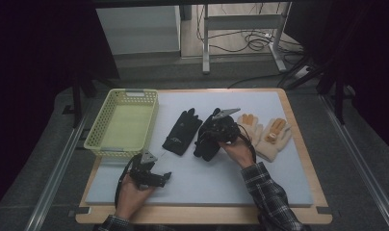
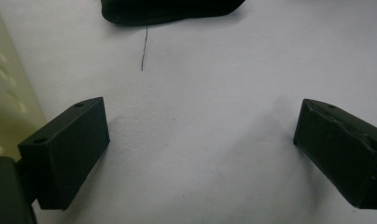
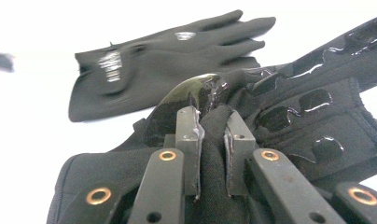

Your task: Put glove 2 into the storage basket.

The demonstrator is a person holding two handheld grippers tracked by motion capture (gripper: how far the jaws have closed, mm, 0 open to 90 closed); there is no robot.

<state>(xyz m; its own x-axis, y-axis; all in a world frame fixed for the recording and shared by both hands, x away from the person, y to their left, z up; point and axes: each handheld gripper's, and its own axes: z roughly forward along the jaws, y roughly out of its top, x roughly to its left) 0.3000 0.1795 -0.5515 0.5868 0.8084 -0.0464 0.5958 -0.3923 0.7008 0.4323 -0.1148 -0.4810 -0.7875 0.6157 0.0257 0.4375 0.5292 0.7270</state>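
Note:
Two black gloves lie mid-table. One black glove (image 1: 182, 132) (image 3: 163, 60) lies flat, fingers pointing away. My right gripper (image 1: 209, 138) (image 3: 213, 128) is shut on a fold of the second black glove (image 1: 205, 149) (image 3: 312, 116), which has shiny grip patches and bunches up around the jaws. Two cream gloves (image 1: 274, 137) with orange finger patches lie to its right. My left gripper (image 1: 163, 177) (image 2: 200, 140) is open near the table's front left, just above the bare mat with nothing between its jaws. The cuff of a black glove (image 2: 172, 11) lies beyond it.
A pale yellow basket (image 1: 97, 139) (image 2: 9, 93) stands at the left of the grey mat (image 1: 231, 183), with nothing visible inside. A loose dark thread (image 2: 143, 49) lies on the mat ahead of the left jaws. Dark floor and desk legs lie beyond the table.

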